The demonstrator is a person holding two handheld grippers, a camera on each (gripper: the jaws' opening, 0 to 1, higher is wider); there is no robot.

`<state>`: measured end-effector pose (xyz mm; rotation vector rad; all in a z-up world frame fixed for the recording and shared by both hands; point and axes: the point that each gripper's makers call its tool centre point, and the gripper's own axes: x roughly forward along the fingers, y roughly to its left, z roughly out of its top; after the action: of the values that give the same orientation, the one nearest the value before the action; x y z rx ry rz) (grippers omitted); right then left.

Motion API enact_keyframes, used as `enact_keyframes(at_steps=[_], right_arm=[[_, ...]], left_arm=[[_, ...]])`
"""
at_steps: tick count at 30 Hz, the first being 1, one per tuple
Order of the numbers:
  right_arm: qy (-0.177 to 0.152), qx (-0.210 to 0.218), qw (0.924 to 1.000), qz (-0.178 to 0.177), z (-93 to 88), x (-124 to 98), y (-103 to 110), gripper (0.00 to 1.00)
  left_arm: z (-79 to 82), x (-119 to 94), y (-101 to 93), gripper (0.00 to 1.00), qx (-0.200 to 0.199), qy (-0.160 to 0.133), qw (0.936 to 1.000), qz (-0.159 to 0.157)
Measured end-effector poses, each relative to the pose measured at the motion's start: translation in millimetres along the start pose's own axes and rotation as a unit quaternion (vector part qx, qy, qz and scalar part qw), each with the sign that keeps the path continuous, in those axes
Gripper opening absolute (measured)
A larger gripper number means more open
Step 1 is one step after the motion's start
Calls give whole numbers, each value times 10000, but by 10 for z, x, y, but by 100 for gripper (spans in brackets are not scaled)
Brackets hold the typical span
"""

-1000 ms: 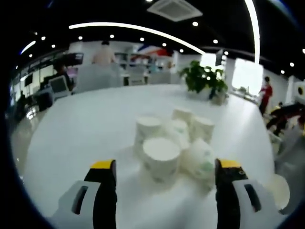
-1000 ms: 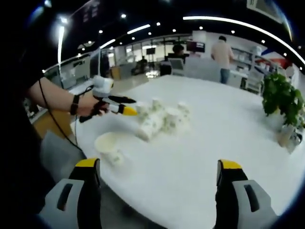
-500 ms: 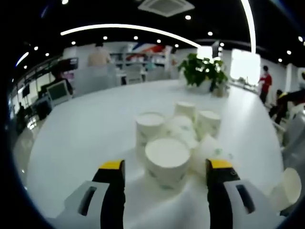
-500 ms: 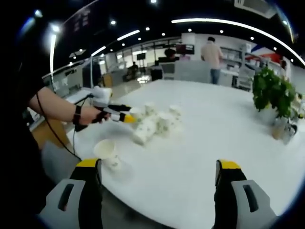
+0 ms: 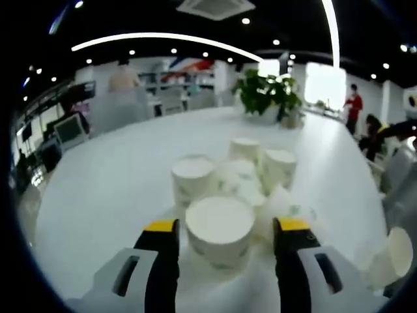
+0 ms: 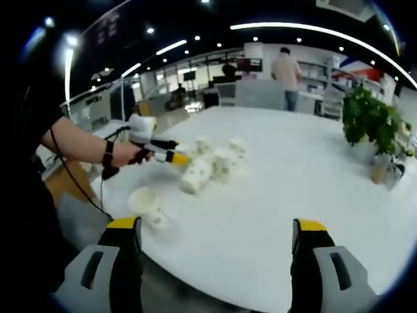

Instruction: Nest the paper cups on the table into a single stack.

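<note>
Several white paper cups with green print stand upside down in a cluster on the white table; one cup lies on its side. The nearest upturned cup sits between the jaws of my left gripper, which stand close on either side with a thin gap, still open. In the right gripper view the left gripper, held by a hand, points into the cup cluster. A single cup stands mouth up near the table edge. My right gripper is wide open over the table, holding nothing.
A potted plant stands at the far side of the table. The lone cup lies near the right table edge. Desks, monitors and people are in the room behind. The person's arm reaches in from the left.
The left gripper has moved in on the nearest upturned cup and its jaws have narrowed around it. The right gripper stays wide open, its view barely shifted.
</note>
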<state>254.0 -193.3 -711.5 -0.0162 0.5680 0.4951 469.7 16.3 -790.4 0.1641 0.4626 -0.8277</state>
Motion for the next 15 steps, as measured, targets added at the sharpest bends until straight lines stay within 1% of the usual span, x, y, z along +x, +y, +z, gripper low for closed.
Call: enact_keyframes(at_steps=[2, 7, 10, 15], right_arm=[[7, 7, 10000, 20, -16, 10, 12, 92], [1, 71, 10000, 21, -31, 47, 7, 92], [1, 82, 10000, 36, -32, 51, 7, 92], [6, 70, 10000, 26, -35, 34, -6, 91]], left_arm=[[-17, 21, -13, 56, -32, 24, 10000, -50], [-8, 55, -8, 54, -93, 16, 9999, -53], [-25, 74, 6, 53, -131, 59, 9999, -38], [-32, 68, 19, 46, -86, 79, 9999, -32]])
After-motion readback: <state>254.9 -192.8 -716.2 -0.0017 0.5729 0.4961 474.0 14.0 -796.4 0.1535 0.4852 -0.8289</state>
